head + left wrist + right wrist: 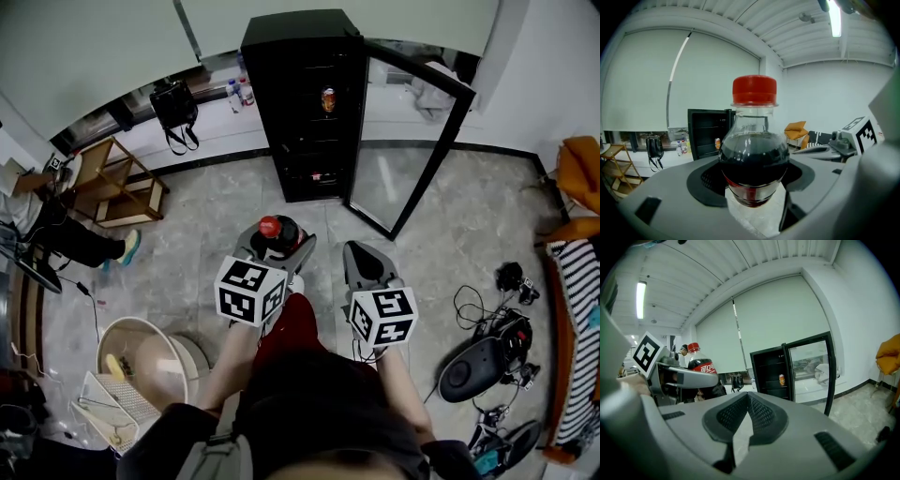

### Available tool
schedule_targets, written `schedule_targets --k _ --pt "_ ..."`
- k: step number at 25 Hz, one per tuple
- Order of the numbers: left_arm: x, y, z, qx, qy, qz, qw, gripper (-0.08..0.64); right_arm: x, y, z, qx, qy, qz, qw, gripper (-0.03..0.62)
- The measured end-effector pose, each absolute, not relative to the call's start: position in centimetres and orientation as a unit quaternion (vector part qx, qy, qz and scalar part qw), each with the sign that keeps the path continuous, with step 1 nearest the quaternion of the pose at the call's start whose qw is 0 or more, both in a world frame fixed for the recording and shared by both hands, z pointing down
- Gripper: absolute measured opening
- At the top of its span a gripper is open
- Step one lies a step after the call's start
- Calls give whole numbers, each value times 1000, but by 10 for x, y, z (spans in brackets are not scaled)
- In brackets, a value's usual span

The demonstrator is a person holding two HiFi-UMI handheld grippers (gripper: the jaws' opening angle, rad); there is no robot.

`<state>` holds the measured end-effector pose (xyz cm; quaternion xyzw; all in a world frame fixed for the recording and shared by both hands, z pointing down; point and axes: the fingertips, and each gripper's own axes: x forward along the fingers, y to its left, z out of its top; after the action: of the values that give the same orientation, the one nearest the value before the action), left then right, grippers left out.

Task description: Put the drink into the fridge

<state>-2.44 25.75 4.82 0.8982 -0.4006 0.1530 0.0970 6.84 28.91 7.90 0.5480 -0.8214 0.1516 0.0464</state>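
drink: cola bottle (753,159), red cap, upright, clamped between the jaws of left gripper (279,249), held above the floor (216,202) | right gripper (749,398): jaws pressed together, empty, just beside the left | fridge (302,122): black, well ahead, door (417,141) swung open, one can (328,98) on an upper shelf

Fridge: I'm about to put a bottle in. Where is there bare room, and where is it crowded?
The dark shelves between the can near the top and a small red thing at the bottom look bare. The floor before the open door is bare; clutter lies by the basin and the cables.
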Motion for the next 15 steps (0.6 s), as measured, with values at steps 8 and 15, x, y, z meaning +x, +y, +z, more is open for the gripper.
schedule_targets --k 8,15 --pt "-27 183 51 905 -388 146 99 319 63 216 79 564 -811 146 54 18" --pt "-47 111 62 905 -385 139 118 319 48 136 84 573 -804 148 62 18"
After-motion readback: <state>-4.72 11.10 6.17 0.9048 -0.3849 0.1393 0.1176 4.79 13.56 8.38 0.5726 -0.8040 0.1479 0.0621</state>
